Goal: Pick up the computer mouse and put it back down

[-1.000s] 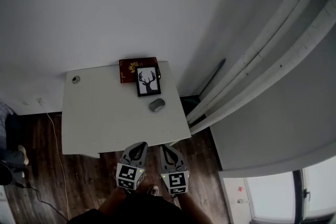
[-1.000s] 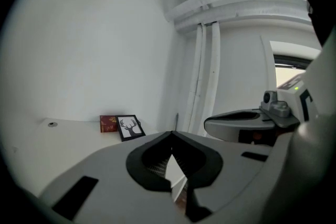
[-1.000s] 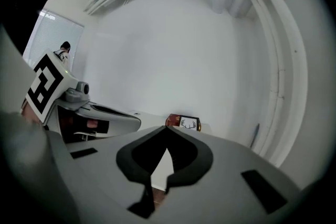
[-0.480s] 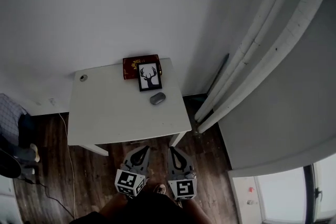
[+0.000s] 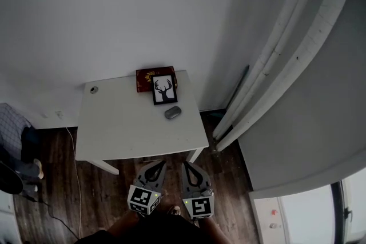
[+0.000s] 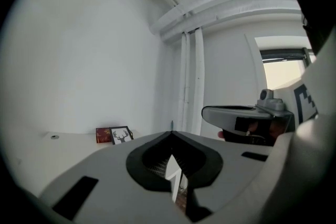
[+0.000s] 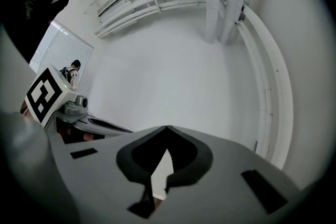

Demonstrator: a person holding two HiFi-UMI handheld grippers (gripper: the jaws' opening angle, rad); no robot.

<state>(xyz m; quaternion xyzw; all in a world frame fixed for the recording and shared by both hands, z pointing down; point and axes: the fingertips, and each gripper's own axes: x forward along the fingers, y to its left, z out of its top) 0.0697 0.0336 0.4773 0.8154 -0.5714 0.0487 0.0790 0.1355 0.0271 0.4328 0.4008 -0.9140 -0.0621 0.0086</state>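
One table (image 5: 126, 123) — one mouse (image 5: 172, 113), one deer picture (image 5: 164, 90), one red box (image 5: 146, 76).

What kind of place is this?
Likely a sparse room in a home or office: a white table against a white wall, a framed deer picture and computer mouse on it, dark wood floor.
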